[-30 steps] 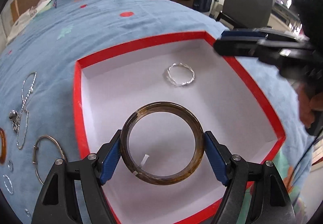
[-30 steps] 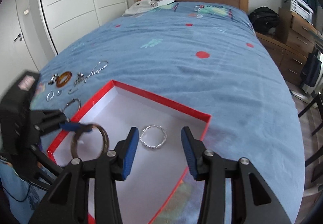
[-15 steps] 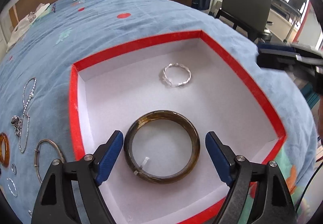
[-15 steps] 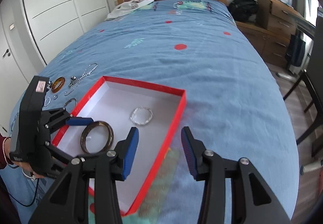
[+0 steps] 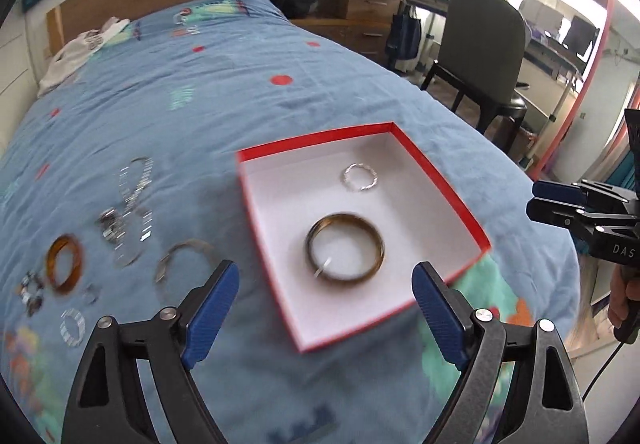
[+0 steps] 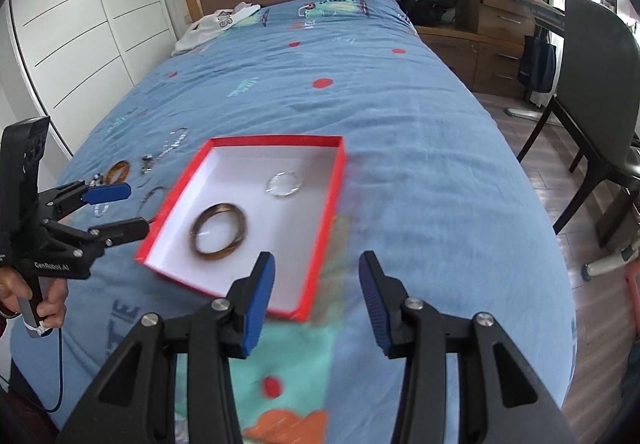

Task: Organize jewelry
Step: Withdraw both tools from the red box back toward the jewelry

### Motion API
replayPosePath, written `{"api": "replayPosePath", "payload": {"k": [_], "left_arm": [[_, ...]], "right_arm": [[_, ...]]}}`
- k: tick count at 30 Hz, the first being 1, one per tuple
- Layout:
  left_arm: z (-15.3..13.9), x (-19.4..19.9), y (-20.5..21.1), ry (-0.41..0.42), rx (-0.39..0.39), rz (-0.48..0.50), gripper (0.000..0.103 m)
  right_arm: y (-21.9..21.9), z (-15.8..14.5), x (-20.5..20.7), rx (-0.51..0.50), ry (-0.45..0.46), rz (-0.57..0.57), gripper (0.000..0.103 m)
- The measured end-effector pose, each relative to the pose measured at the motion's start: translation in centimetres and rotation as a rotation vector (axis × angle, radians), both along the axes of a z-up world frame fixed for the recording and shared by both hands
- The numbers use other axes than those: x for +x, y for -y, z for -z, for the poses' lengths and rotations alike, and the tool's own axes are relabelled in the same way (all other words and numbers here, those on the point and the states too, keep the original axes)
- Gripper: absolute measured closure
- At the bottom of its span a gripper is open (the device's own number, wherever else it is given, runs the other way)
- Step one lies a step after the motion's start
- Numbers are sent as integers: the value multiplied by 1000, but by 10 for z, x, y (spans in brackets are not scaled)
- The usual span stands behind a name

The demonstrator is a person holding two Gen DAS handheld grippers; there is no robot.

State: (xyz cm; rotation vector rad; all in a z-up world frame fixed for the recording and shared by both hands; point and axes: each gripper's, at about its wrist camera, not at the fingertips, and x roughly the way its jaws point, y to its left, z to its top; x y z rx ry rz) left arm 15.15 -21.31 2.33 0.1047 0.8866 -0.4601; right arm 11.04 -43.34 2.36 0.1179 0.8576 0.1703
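A red-rimmed white box (image 5: 436, 179) (image 6: 320, 211) lies on the blue bedspread. In it lie a dark brown bangle (image 5: 345, 252) (image 6: 219, 233) and a twisted silver bracelet (image 5: 360, 177) (image 6: 284, 184). My left gripper (image 5: 326, 308) is open and empty, held back above the box's near edge; it also shows in the right wrist view (image 6: 120, 209). My right gripper (image 6: 316, 300) is open and empty, above the bed to the right of the box; it shows in the left wrist view (image 5: 540, 199).
Left of the box lie loose pieces: an amber bangle (image 5: 65, 263) (image 6: 119, 170), a thin silver hoop (image 5: 182, 268), a silver chain (image 5: 132, 199), a small beaded ring (image 5: 73, 326). A chair (image 6: 596, 91) and drawers (image 6: 496, 27) stand right of the bed.
My left gripper opened, let go of the brown bangle in the box, then pulled back and up. My right gripper drew back away from the box.
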Motion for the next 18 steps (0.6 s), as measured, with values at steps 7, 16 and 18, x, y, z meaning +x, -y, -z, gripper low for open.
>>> {"api": "replayPosePath", "payload": {"k": [7, 16, 18], "left_arm": [[-18, -55, -80, 24, 33, -100, 16], [-40, -109, -207, 90, 40, -333, 16], [-42, -119, -231, 108, 53, -377, 16]], "right_arm": [[-57, -24, -35, 19, 28, -40, 61], [-138, -45, -67, 40, 65, -111, 61], [-151, -45, -71, 46, 68, -119, 61]]}}
